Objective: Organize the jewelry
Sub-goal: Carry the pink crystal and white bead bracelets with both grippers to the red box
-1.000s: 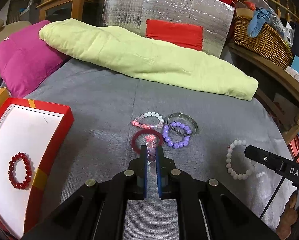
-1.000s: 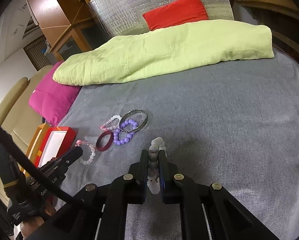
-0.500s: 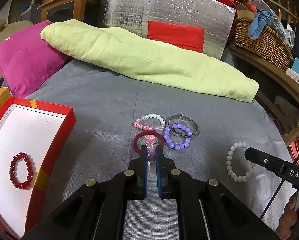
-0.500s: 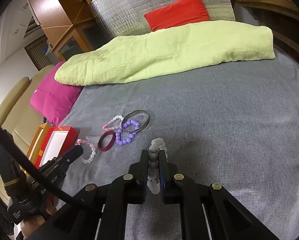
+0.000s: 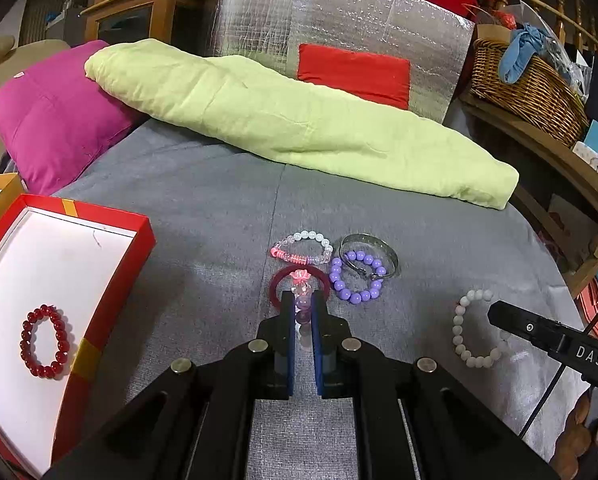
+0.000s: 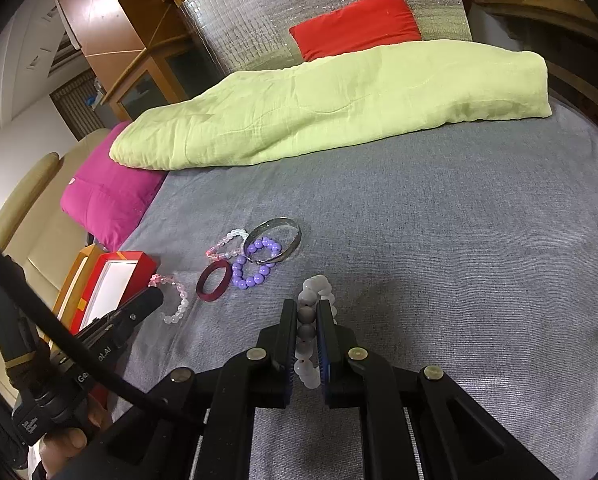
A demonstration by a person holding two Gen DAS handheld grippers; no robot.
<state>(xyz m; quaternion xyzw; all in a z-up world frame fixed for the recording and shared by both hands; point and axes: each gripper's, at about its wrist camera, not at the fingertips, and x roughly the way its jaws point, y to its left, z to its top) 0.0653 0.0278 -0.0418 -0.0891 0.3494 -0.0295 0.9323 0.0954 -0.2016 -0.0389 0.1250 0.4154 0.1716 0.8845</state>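
My left gripper (image 5: 302, 300) is shut on a pink and clear bead bracelet (image 5: 301, 294), also seen in the right wrist view (image 6: 173, 300), held just above the grey cloth. My right gripper (image 6: 307, 306) is shut on a white bead bracelet (image 6: 313, 320), also seen in the left wrist view (image 5: 469, 330). On the cloth lie a dark red bangle (image 5: 277, 282), a purple bead bracelet (image 5: 355, 278), a silver bangle (image 5: 369, 256) and a pink-white bead bracelet (image 5: 303, 246). A red box (image 5: 111, 276) at the left holds a red bead bracelet (image 5: 43, 340).
A lime green folded blanket (image 5: 299, 120) lies across the back. A magenta cushion (image 5: 55, 116) is at the back left, a silver cushion with a red patch (image 5: 355, 68) behind, and a wicker basket (image 5: 527, 84) on a wooden shelf at the right.
Both grippers stay shut on their bracelets. The views have shifted slightly, the left one drawing back a little from the pile; the jewelry on the cloth has not moved.
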